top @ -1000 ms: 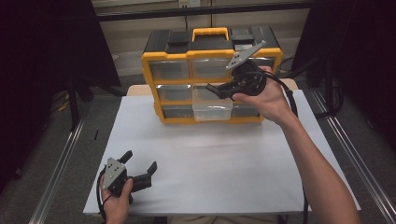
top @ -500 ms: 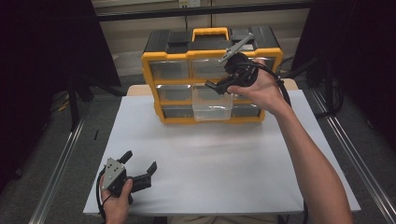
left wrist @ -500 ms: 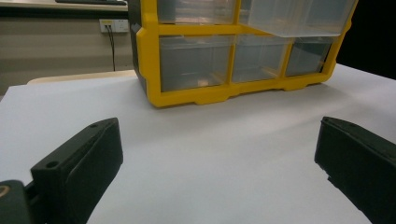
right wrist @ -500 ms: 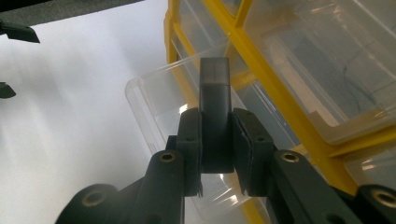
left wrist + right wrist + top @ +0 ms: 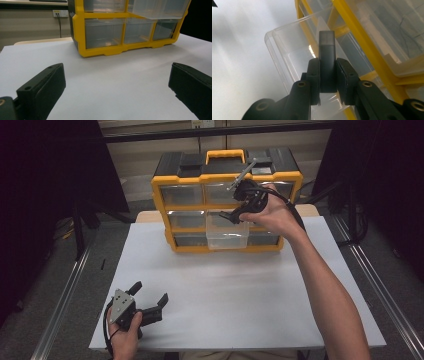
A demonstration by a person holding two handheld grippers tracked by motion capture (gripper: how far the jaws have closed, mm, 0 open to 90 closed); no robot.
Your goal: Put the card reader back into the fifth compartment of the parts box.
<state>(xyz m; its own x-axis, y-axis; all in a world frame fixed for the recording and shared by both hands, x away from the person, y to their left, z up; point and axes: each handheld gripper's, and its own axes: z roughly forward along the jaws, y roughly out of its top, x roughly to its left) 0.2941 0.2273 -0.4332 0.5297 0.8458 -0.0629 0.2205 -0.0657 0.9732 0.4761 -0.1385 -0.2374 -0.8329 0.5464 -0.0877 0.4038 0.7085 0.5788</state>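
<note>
The left gripper [image 5: 150,307] is resting low on the white tabletop [image 5: 240,300], well in front of the yellow cabinet [image 5: 162,212] and toward its left side. Its 2 jaws are standing wide apart with nothing between them. In the left gripper view the jaws are framing bare tabletop, and the cabinet is standing beyond them.

Closer to the cabinet, the person's right forearm [image 5: 325,290] is reaching forward across the tabletop to the cabinet's front. The right gripper [image 5: 226,215] is hanging in front of the cabinet's middle row, just above the open drawer [image 5: 227,236]. Its jaws are clamped on a small dark block [image 5: 327,60], and the block is standing up between the pads with its top end sticking out past them. In the right gripper view the block is pointing over the clear drawer, which is pulled out from the cabinet's front; I cannot tell if the block is touching the drawer.

The cabinet is standing at the far edge of the tabletop. It is showing 3 rows of clear drawers in a yellow frame, with a black top and a yellow handle [image 5: 226,155] in the middle of the top.
</note>
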